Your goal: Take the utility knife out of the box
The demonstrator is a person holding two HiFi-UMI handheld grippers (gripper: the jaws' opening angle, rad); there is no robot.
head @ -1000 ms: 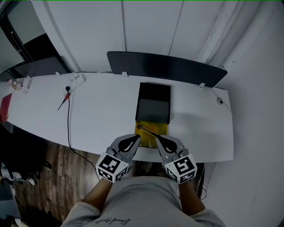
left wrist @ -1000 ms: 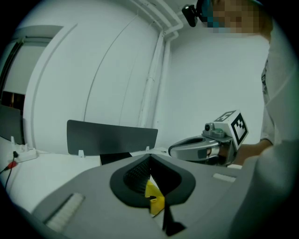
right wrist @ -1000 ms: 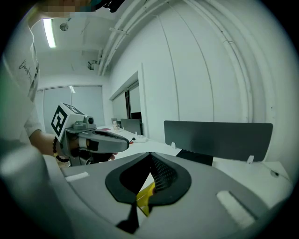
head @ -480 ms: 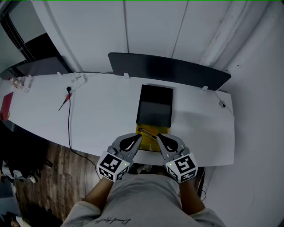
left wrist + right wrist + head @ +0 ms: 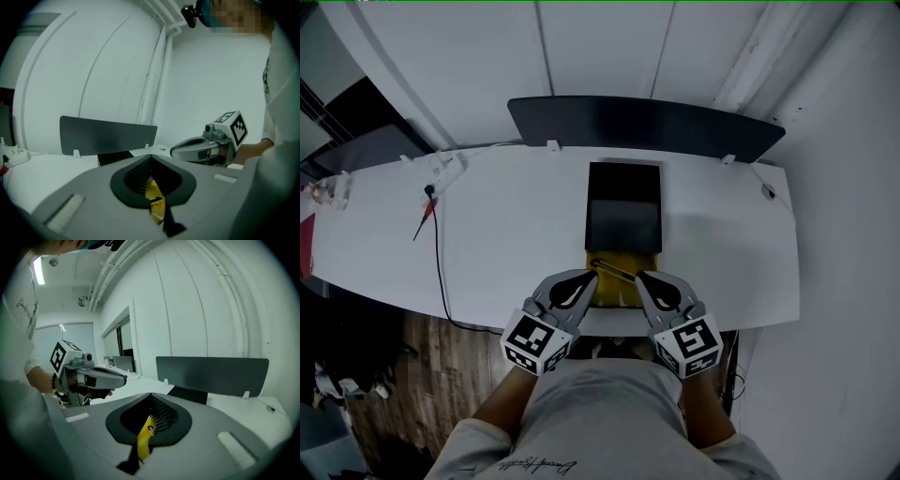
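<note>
A black box (image 5: 623,217) lies on the white table (image 5: 487,244), with a yellow part (image 5: 619,286) at its near end. Across the yellow lies a thin dark tool, which looks like the utility knife (image 5: 612,270). My left gripper (image 5: 589,278) sits at the yellow part's left edge and my right gripper (image 5: 645,278) at its right edge, both shut and empty. In the left gripper view the shut left gripper (image 5: 151,157) shows yellow (image 5: 154,199) through its cutout. The right gripper (image 5: 150,394) shows the same yellow (image 5: 144,439).
A dark divider panel (image 5: 642,131) stands along the table's far edge. At the left lie a power strip (image 5: 445,169), its cable (image 5: 441,262) and a red-handled tool (image 5: 422,225). The table's front edge (image 5: 609,323) runs just under my grippers, with wooden floor beyond.
Both grippers have moved slightly forward, to the sides of the yellow part. The head view has shifted a little. Nothing has been taken hold of.
</note>
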